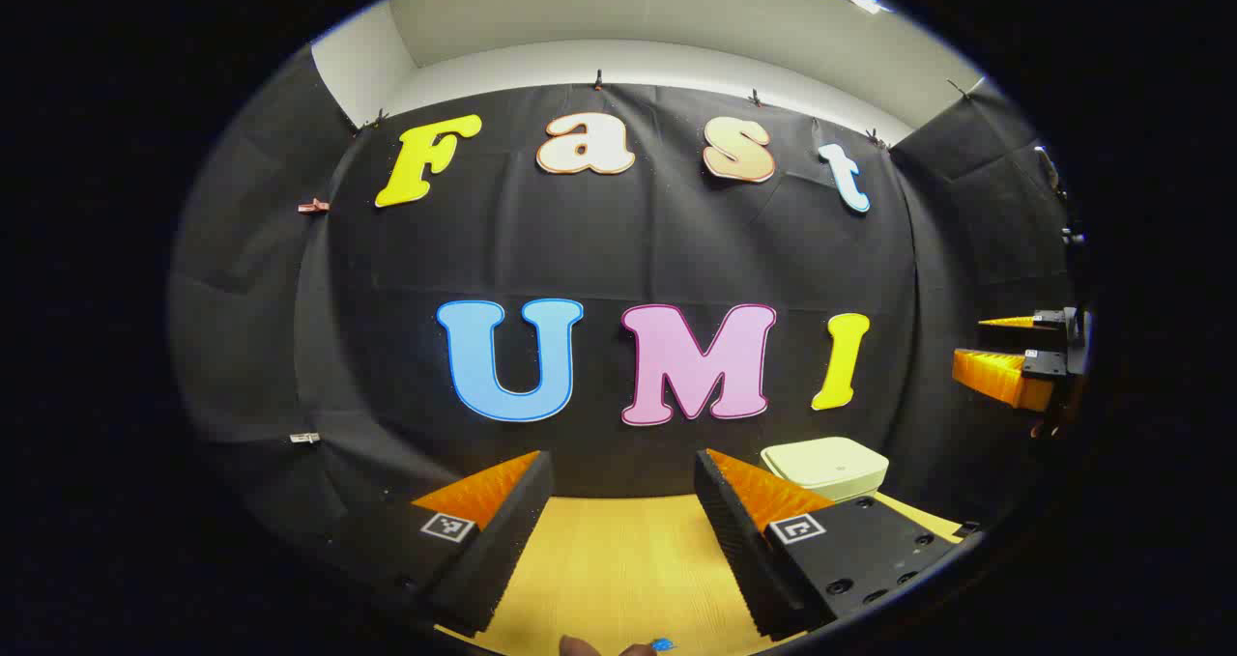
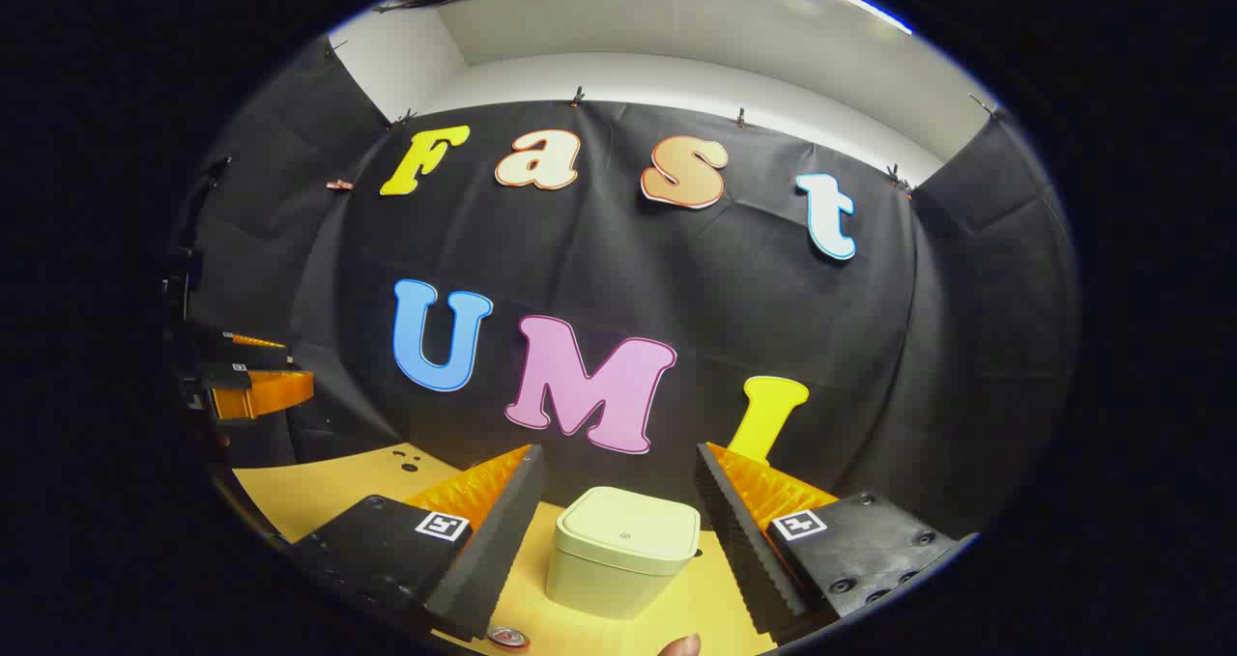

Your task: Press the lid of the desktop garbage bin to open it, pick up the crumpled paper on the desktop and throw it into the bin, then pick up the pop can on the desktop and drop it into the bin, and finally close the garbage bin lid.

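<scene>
Both tools spread, right tool [image 2: 618, 530] facing closed bin [image 2: 623, 550], left tool [image 1: 623, 530] over table [image 1: 618, 559]

- The garbage bin [image 2: 623, 552] is a pale cream, squarish box with rounded corners. Its flat lid is shut, with a small dot at its centre. It stands upright on the yellow desktop [image 2: 309, 492].
- In the right gripper view it sits ahead, between that tool's spread fingers.
- In the left gripper view the garbage bin [image 1: 826, 468] lies beyond the right-hand finger.
</scene>
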Tool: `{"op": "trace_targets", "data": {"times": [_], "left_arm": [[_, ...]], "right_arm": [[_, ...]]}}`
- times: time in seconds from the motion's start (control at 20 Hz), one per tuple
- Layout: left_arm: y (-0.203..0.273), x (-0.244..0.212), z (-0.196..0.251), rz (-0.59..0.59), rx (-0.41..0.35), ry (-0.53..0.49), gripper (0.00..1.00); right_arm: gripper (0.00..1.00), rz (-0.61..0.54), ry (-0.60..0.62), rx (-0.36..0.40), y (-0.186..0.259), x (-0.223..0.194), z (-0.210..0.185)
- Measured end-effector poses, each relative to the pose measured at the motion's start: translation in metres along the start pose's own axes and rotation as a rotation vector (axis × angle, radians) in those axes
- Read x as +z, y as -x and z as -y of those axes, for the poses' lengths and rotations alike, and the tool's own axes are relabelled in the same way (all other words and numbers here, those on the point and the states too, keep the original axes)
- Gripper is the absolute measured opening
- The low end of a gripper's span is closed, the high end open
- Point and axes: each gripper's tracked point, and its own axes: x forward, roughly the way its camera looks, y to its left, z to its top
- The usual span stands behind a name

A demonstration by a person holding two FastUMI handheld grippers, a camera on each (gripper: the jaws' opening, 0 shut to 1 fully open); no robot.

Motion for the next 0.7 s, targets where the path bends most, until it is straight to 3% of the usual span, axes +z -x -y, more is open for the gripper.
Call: {"op": "trace_targets", "data": {"times": [0.7], "left_arm": [[-0.001,0.001,-0.004,0.010,-0.006,-0.015,0.95]], "right_arm": [[0.97,0.006,0.018,0.018,-0.004,0.000,-0.013]]}}
